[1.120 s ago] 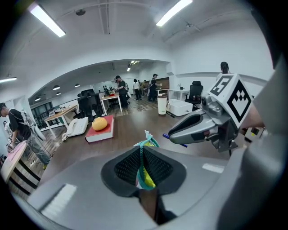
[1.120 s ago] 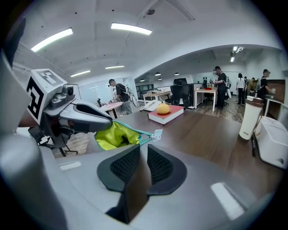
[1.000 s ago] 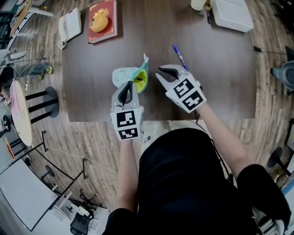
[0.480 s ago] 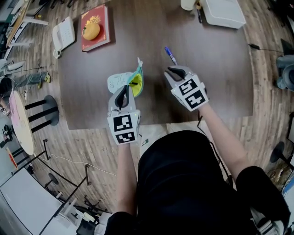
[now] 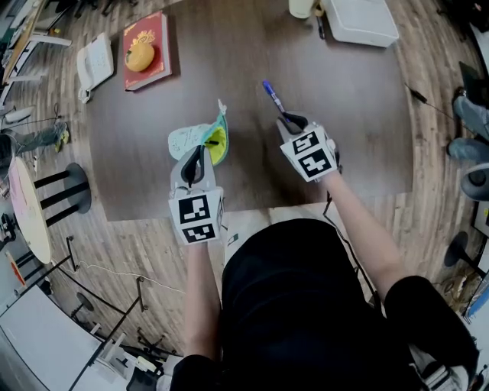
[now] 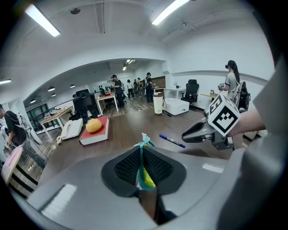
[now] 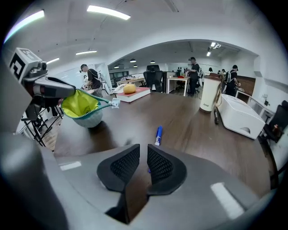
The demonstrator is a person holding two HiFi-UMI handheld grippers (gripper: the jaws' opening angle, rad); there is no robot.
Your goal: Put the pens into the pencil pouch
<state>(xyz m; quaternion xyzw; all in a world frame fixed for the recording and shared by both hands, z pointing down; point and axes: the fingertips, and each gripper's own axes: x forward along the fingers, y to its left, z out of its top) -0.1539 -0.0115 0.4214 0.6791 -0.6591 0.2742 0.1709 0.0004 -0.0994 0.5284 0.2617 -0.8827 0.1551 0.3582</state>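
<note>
Pen [image 5: 272,95] now lies just ahead of my right tongs [image 5: 293,121], which came down to it with jaws slightly apart and empty, while my left tongs [image 5: 200,153] pinch the pouch [image 5: 188,138] rim, so grasping seems next.

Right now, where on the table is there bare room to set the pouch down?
Bare table runs wide between the red book and the white box, and again right of the right tool. Crowded in the near middle: left tool on the pouch, blue pen beside.
</note>
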